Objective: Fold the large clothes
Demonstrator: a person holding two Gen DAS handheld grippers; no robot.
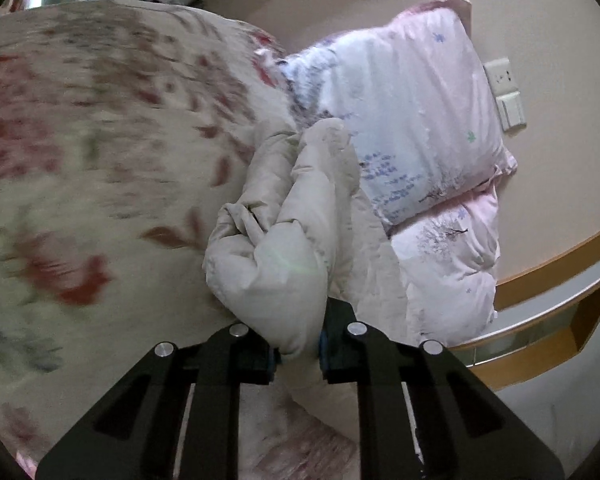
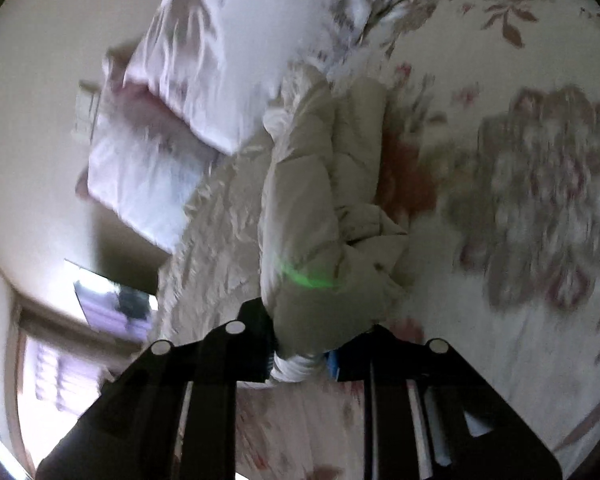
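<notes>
A puffy beige padded garment (image 1: pixel 284 216) hangs bunched over a bed with a floral cover (image 1: pixel 100 140). My left gripper (image 1: pixel 299 354) is shut on a thick fold of it, which bulges up between the black fingers with blue pads. In the right wrist view the same beige garment (image 2: pixel 320 208) trails away from my right gripper (image 2: pixel 302 356), which is shut on its edge, with a white lining (image 2: pixel 296 366) showing between the jaws. Both views are tilted and partly blurred.
Two pale pink pillows (image 1: pixel 412 120) lie stacked at the head of the bed, also in the right wrist view (image 2: pixel 204 92). Behind them are a beige wall with a socket plate (image 1: pixel 504 92) and a wooden headboard ledge (image 1: pixel 548 280). A window (image 2: pixel 56 376) shows at lower left.
</notes>
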